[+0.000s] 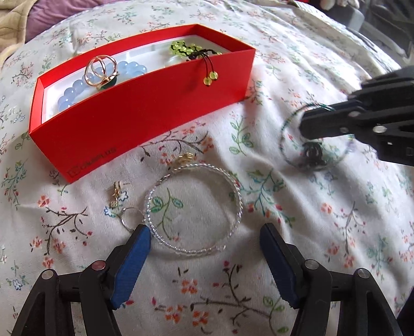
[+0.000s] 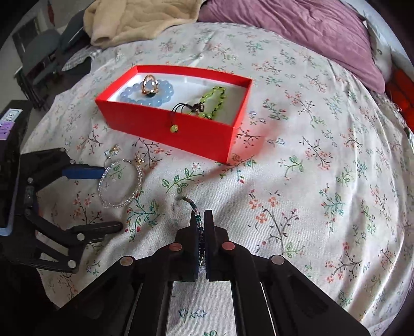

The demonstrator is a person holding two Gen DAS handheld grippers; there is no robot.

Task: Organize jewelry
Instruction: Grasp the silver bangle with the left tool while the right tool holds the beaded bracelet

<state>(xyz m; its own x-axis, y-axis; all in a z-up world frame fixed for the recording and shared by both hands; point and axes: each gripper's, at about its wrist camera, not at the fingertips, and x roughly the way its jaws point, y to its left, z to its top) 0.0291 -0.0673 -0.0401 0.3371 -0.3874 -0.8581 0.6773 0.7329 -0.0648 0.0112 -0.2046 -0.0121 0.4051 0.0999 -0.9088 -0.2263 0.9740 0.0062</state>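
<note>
A red box (image 1: pixel 134 124) (image 2: pixel 196 129) on the floral bedspread holds a blue bead bracelet (image 1: pixel 77 88) (image 2: pixel 165 90), a gold ring (image 1: pixel 102 69) (image 2: pixel 149 84) and a green bead bracelet (image 1: pixel 186 49) (image 2: pixel 212 100). A clear bead bracelet (image 1: pixel 196 206) (image 2: pixel 121 183) lies on the cloth between the fingers of my open left gripper (image 1: pixel 207 248) (image 2: pixel 108 199). Small gold earrings (image 1: pixel 115 193) (image 2: pixel 113 150) lie beside it. My right gripper (image 2: pixel 201 222) (image 1: pixel 302 124) is shut on a dark green bead bracelet (image 1: pixel 310 152) (image 2: pixel 192 204), just above the cloth.
A cream blanket (image 2: pixel 134 20) and a purple quilt (image 2: pixel 297 28) lie at the far end of the bed. Dark furniture (image 2: pixel 38 51) stands past the bed's left edge. A silver hoop (image 1: pixel 128 219) lies by my left fingertip (image 1: pixel 137 245).
</note>
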